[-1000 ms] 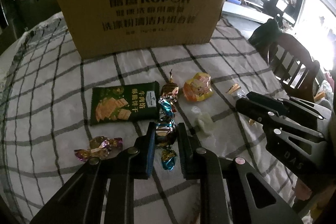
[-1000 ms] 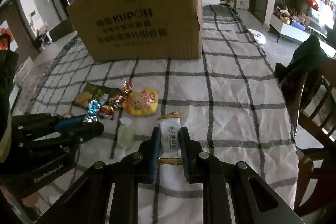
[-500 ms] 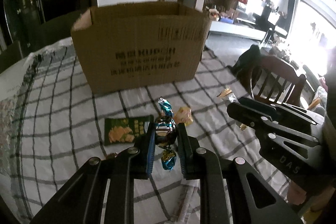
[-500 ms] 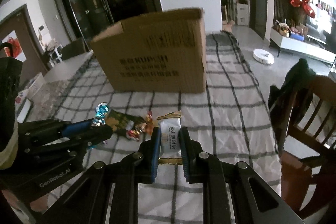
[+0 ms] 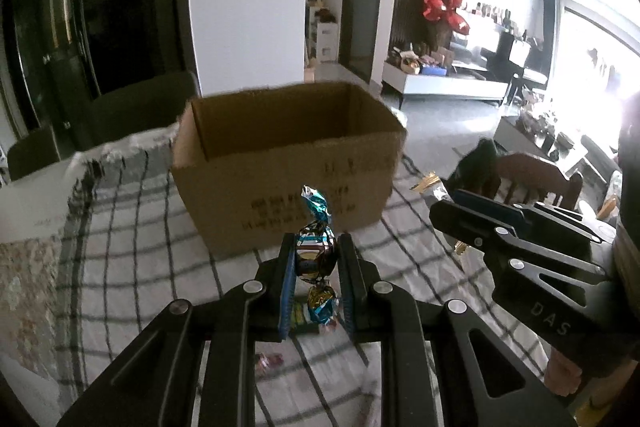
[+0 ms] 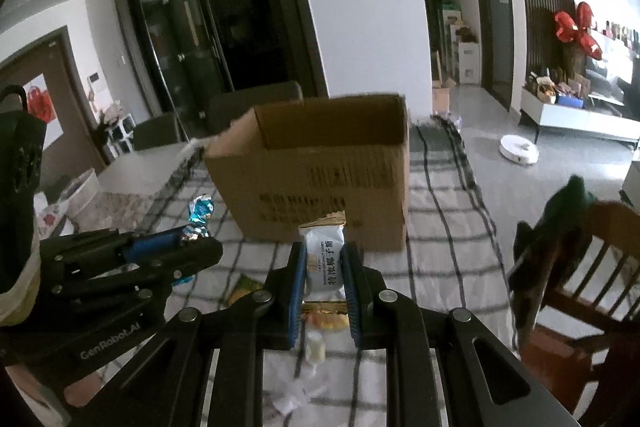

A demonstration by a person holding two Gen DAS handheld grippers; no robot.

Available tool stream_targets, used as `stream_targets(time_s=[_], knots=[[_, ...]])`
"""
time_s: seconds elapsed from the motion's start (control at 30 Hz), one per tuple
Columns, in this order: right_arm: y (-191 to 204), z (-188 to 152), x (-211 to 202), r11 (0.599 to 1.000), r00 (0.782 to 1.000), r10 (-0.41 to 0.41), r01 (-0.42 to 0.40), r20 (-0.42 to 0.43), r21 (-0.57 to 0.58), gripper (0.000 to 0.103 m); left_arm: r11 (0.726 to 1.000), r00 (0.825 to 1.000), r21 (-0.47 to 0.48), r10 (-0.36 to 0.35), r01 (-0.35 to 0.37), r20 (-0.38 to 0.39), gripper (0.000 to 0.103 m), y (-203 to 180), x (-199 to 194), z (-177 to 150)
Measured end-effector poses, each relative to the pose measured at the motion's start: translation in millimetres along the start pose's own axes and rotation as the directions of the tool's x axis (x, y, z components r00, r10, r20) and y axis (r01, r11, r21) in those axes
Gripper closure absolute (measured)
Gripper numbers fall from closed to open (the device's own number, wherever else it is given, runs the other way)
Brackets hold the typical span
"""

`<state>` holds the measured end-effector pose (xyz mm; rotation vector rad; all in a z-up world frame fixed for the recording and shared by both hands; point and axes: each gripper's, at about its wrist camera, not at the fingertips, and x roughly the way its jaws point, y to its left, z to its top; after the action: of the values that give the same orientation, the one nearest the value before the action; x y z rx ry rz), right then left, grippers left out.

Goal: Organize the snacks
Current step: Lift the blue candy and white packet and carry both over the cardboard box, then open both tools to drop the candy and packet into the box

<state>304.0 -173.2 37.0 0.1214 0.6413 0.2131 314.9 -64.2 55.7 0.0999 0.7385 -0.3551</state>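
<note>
While your left gripper (image 5: 314, 263) pinches the foil-wrapped candy (image 5: 315, 254) and your right gripper (image 6: 324, 269) the white coconut candy packet (image 6: 325, 261), carry both above the open cardboard box (image 6: 320, 179) before releasing.

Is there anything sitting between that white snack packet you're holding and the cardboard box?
No. In the right wrist view, only bare checked tablecloth shows between the white packet in the right hand-held gripper and the cardboard box.
</note>
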Motion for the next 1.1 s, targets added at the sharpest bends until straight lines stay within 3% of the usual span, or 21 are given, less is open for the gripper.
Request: stream_targets(time_s=[0.4,0.67,1.1], knots=[[1.8,53.4,16.3,1.0,0.998,0.012,-0.011,0.066,-0.012,0.083,0.998,0.996,0.029,0.051,-0.053,0.07,0.082,16.0,6.5,53.9],[1.2,83.8,41.1,0.999,0.997,0.009,-0.006,0.073,-0.043,0.083,0.998,0.996,0.023,0.065,-0.067,0.054,0.082,32.9,32.7,81.0],[-10.3,102.2,89.3,0.999,1.0,-0.016,0.017,0.024,-0.042,0.083,0.996,0.996,0.013,0.087,-0.087,0.002,0.082,47.5,81.3,105.3]])
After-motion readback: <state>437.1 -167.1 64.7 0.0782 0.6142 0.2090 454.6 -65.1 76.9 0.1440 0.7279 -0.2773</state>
